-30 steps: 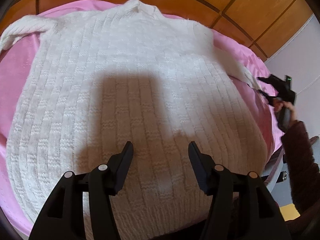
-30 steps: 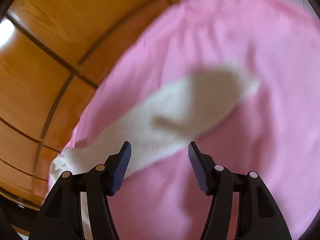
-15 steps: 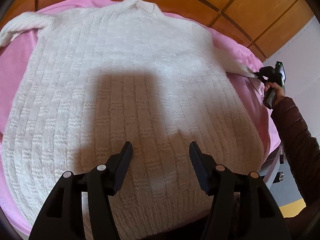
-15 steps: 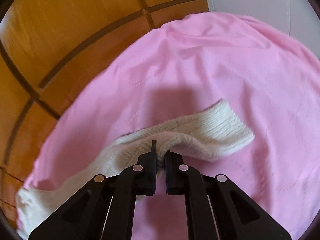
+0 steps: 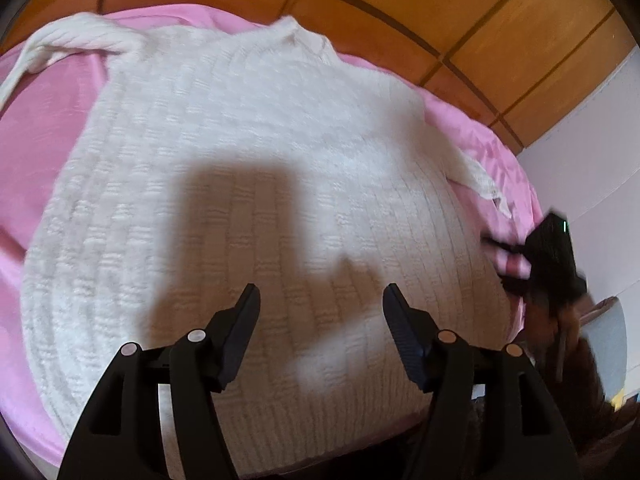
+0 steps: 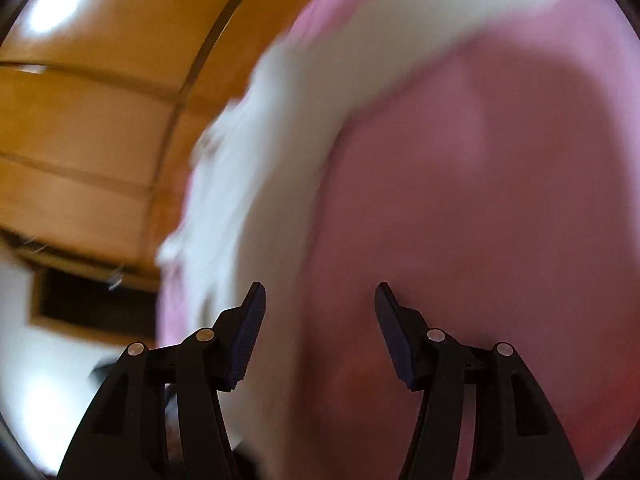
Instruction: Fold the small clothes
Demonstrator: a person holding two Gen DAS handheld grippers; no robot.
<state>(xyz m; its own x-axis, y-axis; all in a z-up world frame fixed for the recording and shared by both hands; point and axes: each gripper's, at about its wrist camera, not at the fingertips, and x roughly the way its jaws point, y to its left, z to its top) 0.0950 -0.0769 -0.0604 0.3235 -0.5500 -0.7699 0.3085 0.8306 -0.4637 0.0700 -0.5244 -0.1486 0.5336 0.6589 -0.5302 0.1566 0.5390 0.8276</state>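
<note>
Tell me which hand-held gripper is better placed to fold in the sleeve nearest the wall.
Right. The right hand-held gripper, jaws opening and empty, sits just beside that sleeve; the left hovers over the sweater's hem.

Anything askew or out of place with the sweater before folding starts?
The white sweater lies flat on the pink sheet, but its far-left sleeve is bent and bunched near the wooden headboard. Nothing looks damaged.

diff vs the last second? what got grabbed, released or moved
The right gripper pinched the end of the sweater's right sleeve half a second ago; now its jaws are opening with nothing between them, and it has pulled back along the edge of the pink sheet. The sleeve lies stretched out on the sheet. The left gripper is opening slightly over the sweater, which stays spread flat.
</note>
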